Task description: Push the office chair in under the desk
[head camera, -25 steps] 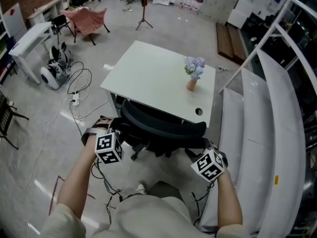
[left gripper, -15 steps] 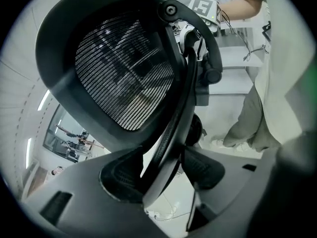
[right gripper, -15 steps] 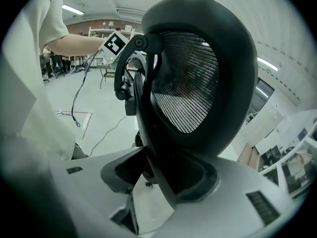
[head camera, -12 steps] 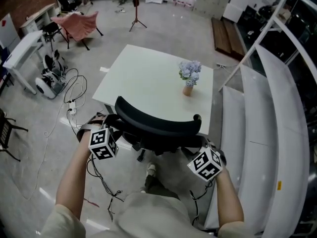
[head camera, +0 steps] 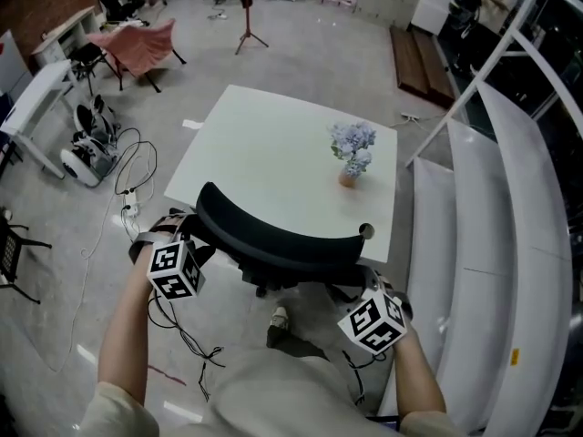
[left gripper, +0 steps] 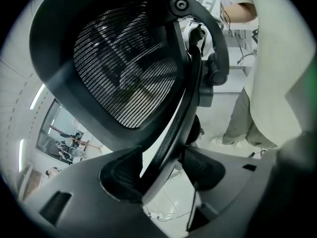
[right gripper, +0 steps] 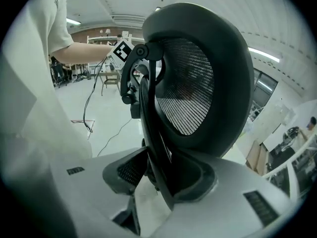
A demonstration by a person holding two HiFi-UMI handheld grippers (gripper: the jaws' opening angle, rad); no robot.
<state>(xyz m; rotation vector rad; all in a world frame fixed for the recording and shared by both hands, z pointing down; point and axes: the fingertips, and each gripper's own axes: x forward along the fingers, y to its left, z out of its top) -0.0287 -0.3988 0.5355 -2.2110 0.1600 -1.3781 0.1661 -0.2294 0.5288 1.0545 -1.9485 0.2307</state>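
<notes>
Floor [head camera: 82, 271] lies open at your left, with white panels [head camera: 510, 244] close on your right. Your office chair [head camera: 273, 239] sits at the near edge of the desk [head camera: 273, 153]. Your left gripper [left gripper: 161, 172] clamps its back frame, and your right gripper [right gripper: 161, 175], jaws just closing, grips it too.

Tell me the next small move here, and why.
Probably a short forward push: the left gripper and the right gripper, whose jaws have just been closing, clamp the backrest, and the chair base shows on the near side of the desk.
</notes>
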